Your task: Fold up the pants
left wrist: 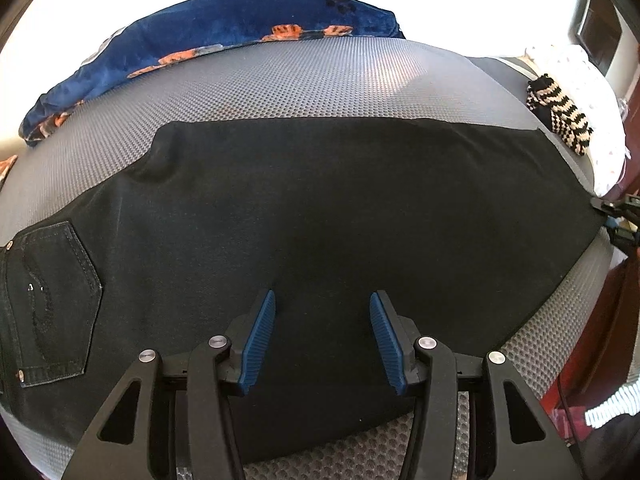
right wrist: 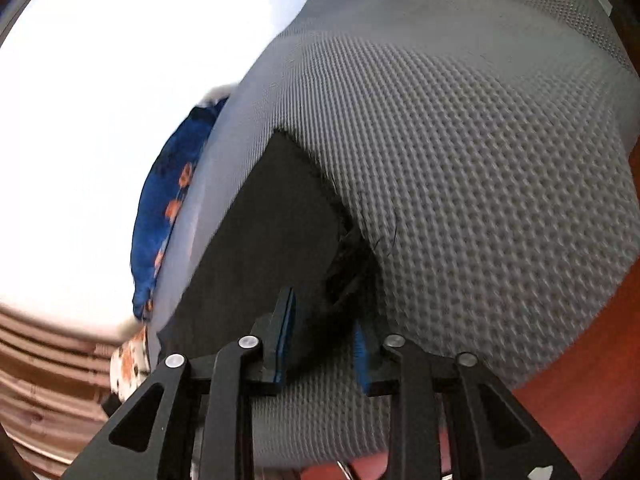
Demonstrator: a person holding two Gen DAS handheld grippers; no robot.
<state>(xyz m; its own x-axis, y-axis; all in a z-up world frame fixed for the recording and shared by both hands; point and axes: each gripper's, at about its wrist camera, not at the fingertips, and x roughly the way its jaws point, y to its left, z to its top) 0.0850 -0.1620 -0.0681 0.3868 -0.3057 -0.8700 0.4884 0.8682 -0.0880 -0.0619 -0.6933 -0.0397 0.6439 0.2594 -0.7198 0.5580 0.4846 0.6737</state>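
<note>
1. Black pants (left wrist: 320, 208) spread flat across the middle of the left wrist view, on a grey dimpled mat (left wrist: 320, 80) that fills most of the frame.
2. Back pocket (left wrist: 52, 300) at the lower left edge of that view, waist end running off the frame there; legs stretched toward the right edge.
3. Left gripper (left wrist: 322, 300) at bottom centre, released: blue pads (left wrist: 260, 340) set wide apart, nothing between them but the cloth below. Whether the tips touch the fabric, cannot tell.
4. Pants directly under and ahead of the left gripper, with the near edge of the cloth passing beneath the fingers at the bottom of the frame.
5. In the right wrist view, pants (right wrist: 272, 232) as a dark wedge in the centre, narrowing toward the upper middle; frayed hem corner (right wrist: 352, 264) just above the right gripper (right wrist: 328, 300).
6. Right gripper at bottom centre, fingers apart with the hem corner lying between them; clamped on it or not, cannot tell, since the view is blurred.
7. Blue blanket (left wrist: 224, 24) with orange marks along the far side of the mat, upper left of the left view.
8. Striped black-and-cream cloth (left wrist: 560, 114) at the right edge, beside a white pillow (left wrist: 600, 92).
</note>
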